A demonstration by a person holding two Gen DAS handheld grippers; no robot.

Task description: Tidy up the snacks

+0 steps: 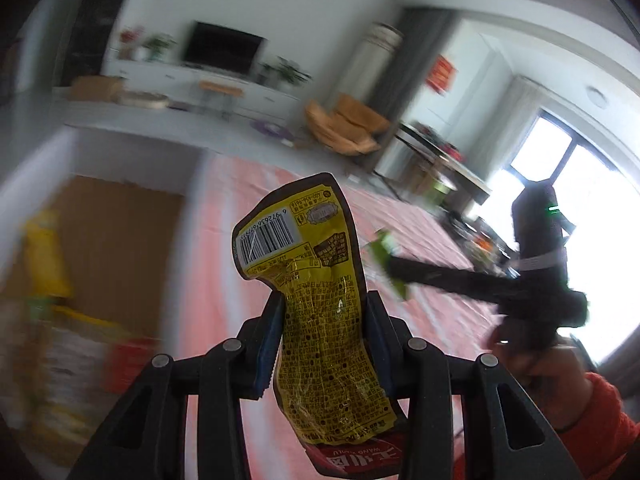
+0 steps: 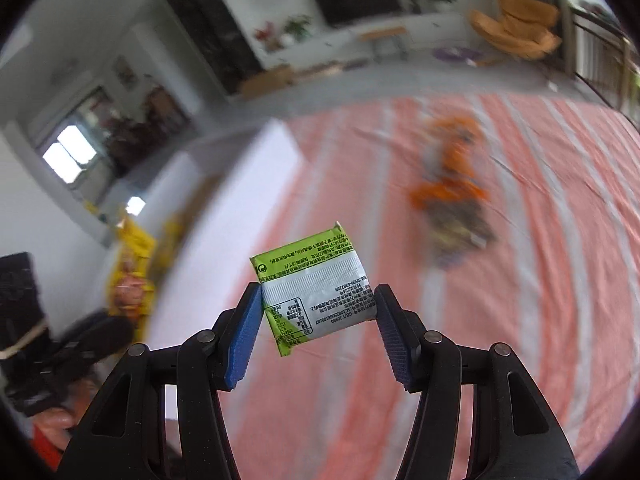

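Note:
My left gripper (image 1: 325, 306) is shut on a yellow snack pouch (image 1: 320, 312) with a barcode, held upright above the pink striped cloth (image 1: 224, 240). My right gripper (image 2: 318, 300) is shut on a small green and white snack packet (image 2: 316, 292), lifted over the same cloth (image 2: 540, 320). In the left wrist view the right gripper (image 1: 390, 266) appears at the right, carrying the green packet (image 1: 390, 246), with a hand in an orange sleeve (image 1: 600, 412) behind it. A cardboard box (image 1: 120, 248) with yellow snack bags (image 1: 44, 256) stands to the left.
Orange and dark snack packets (image 2: 452, 200) lie blurred on the cloth ahead of the right gripper. The white wall of the box (image 2: 240, 208) and yellow bags (image 2: 134, 264) stand to its left. A TV cabinet, chairs and a window lie beyond.

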